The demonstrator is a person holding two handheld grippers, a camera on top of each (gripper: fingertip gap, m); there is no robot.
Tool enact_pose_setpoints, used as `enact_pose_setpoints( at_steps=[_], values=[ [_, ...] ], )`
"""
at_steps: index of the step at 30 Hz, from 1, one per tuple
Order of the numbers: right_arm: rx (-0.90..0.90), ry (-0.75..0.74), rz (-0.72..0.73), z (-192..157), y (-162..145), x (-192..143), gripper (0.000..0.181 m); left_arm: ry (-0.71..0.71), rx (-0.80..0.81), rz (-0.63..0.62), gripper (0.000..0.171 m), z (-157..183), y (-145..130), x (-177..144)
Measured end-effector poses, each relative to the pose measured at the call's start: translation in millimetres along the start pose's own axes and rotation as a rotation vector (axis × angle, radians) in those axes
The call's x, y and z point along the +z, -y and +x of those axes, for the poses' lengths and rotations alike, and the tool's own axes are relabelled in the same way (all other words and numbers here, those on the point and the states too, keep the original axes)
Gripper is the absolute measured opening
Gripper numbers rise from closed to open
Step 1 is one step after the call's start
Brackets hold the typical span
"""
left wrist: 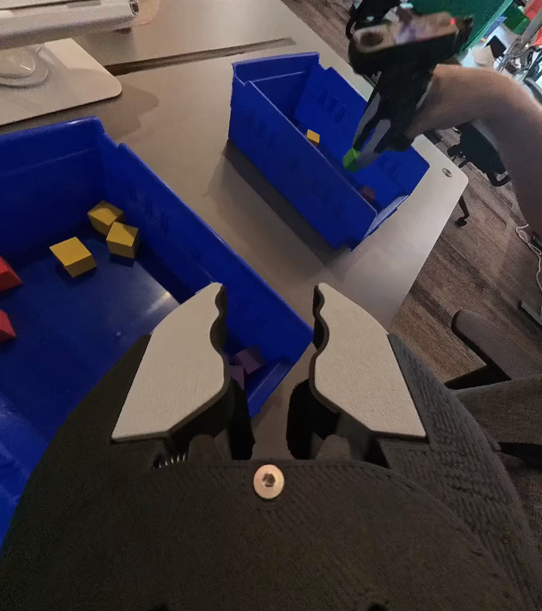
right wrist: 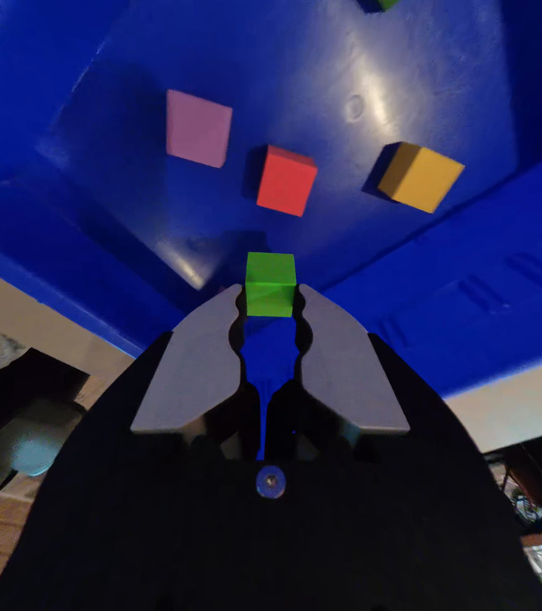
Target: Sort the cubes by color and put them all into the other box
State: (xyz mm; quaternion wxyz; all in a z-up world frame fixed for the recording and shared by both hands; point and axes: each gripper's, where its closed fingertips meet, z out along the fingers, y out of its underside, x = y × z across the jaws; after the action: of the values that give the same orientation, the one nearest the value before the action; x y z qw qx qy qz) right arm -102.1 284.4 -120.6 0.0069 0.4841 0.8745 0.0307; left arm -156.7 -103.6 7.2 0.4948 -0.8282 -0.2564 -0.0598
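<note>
Grey surface [left wrist: 180,139] below; my right gripper [right wrist: 270,291] pinches green cube [right wrist: 270,285], rigid, flat-sided, over blue bin [right wrist: 428,297]; my left gripper [left wrist: 268,291] agape, empty.

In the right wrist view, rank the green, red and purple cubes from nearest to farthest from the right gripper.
1. Green cube: clamped between the right gripper's fingertips.
2. Red cube: on the bin floor, straight ahead.
3. Purple cube: beyond, slightly left.

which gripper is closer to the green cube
Right. The right gripper is shut on the green cube over the far blue bin; the left gripper hangs open, apart, by the near blue bin.
</note>
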Motion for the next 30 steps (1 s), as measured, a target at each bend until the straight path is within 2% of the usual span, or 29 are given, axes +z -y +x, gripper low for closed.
enact_pose_setpoints(
  at_steps=[2, 6, 12, 14, 17, 21, 23, 26, 28, 30],
  values=[
    [-0.003, 0.041, -0.002, -8.8, 2.6, 7.3, 0.027, -0.009, -0.015, 0.041, 0.051, -1.6, 5.5, -4.8],
    [-0.025, 0.151, 0.014, -38.9, 10.8, 12.0, 0.027, -0.006, -0.018, 0.032, 0.051, -5.1, 4.2, -4.9],
    [-0.042, 0.146, -0.067, -50.0, 10.1, 28.5, 0.028, 0.003, -0.017, 0.023, 0.051, -7.0, 3.5, -1.1],
    [-0.022, 0.147, -0.089, -50.6, 8.9, 31.6, 0.044, 0.027, -0.011, 0.007, 0.051, -11.2, 1.4, 1.1],
    [-0.016, 0.141, -0.049, -49.3, 11.1, 19.9, 0.051, 0.153, 0.012, -0.037, 0.052, -36.3, -0.2, -0.3],
    [-0.001, 0.078, 0.076, -40.6, 16.2, -16.0, 0.049, 0.391, 0.053, -0.117, 0.052, -87.9, 11.0, -7.3],
    [-0.011, 0.007, 0.182, -39.0, 21.7, -41.0, 0.046, 0.4, 0.132, -0.205, 0.051, -99.3, 14.1, 7.4],
    [-0.073, -0.056, 0.356, -53.4, 30.7, -72.7, 0.041, 0.378, 0.44, -0.473, 0.047, -121.9, 0.6, 43.9],
    [-0.095, -0.09, 0.412, -64.4, 30.1, -81.3, 0.04, 0.368, 0.67, -0.645, 0.045, -143.8, -10.6, 62.3],
    [-0.135, -0.122, 0.43, -76.2, 26.2, -80.6, 0.041, 0.336, 0.82, -0.777, 0.046, -161.1, -20.9, 74.6]
  ],
)
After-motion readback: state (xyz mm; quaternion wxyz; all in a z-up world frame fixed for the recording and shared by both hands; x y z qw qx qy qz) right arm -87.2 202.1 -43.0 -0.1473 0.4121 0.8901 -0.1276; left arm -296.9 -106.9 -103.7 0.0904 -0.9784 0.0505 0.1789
